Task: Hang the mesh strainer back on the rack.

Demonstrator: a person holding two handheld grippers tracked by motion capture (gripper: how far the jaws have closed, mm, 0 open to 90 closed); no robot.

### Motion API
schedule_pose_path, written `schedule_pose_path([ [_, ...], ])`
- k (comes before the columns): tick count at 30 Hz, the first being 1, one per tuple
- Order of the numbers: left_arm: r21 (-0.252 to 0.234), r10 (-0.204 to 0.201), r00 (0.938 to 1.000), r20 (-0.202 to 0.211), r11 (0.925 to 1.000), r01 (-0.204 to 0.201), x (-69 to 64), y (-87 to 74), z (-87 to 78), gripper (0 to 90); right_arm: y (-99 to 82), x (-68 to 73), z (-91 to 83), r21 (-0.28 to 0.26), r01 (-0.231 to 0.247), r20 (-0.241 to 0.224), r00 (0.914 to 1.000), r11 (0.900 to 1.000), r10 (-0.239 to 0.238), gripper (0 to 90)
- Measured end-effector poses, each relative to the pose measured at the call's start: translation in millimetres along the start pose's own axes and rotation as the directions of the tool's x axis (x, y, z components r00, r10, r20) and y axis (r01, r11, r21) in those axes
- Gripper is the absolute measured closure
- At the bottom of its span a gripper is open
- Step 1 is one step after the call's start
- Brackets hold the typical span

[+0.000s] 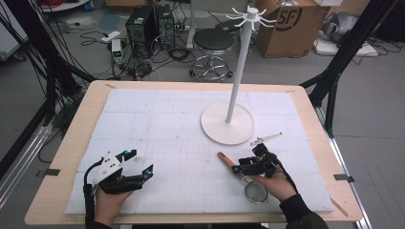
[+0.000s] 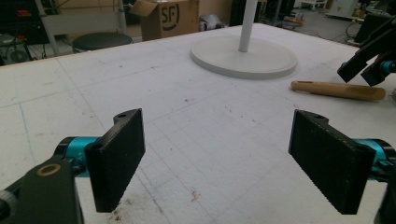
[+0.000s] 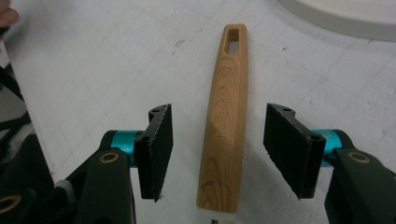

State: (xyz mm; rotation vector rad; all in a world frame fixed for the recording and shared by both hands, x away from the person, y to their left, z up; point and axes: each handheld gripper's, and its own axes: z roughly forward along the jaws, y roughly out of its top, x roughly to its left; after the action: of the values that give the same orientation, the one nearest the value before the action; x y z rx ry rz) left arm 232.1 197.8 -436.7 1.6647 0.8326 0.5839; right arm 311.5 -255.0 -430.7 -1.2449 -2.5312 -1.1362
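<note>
We have the right gripper (image 3: 217, 154) lowered over the wooden handle (image 3: 225, 121) of a small mesh strainer (image 1: 256, 192), which lies on the white foam mat (image 1: 167, 124) in front of the round base (image 1: 227, 123) of the white hanging stand (image 1: 241, 62). In the right gripper view the handle runs straight up between the two pads (image 3: 156, 149) with a gap on either side — the jaws are part-way apart and pressing on nothing yet. To grip well, we should keep the handle centred so both pads meet the wood at once; if one pad lands first, the rounded handle will likely roll or skid on the mat. We judge the thick lower section, near the mesh bowl, to be the better place to pinch, since it keeps the slotted hole (image 3: 232, 41) at the far tip free for whatever hook on the stand it may go over. The mesh bowl sits under our right hand (image 1: 277, 183) in the high view, so we should lift slowly and watch for it to swing. The left gripper (image 1: 138, 164) rests on the mat well to the left, its jaws spread wide and empty — it can stay there, or come in to steady the stand if needed.
</note>
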Motion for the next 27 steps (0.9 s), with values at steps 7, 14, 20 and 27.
schedule_pose_path([
  [7,0.0,-0.006,1.0,-0.005,1.0,0.006,1.4,-1.4,-2.8,19.2,-1.1,2.4,4.7,0.043,0.015,0.039,0.9991,0.999,-0.017,44.6],
  [14,0.001,-0.001,1.0,-0.006,1.0,0.001,0.8,-1.3,-3.5,19.9,-1.5,11.1,10.7,0.07,0.04,0.103,0.9936,0.9968,-0.047,44.3],
  [20,0.006,-0.002,1.0,-0.008,1.0,0.002,0.0,-2.1,-5.1,19.9,-1.9,25.3,16.1,0.108,0.105,0.197,0.9725,0.9887,-0.124,45.1],
  [27,0.01,-0.004,1.0,-0.009,0.9999,0.004,-1.1,-3.1,-6.3,19.8,-3.2,34.2,21.0,0.136,0.169,0.272,0.9409,0.9761,-0.201,48.3],
])
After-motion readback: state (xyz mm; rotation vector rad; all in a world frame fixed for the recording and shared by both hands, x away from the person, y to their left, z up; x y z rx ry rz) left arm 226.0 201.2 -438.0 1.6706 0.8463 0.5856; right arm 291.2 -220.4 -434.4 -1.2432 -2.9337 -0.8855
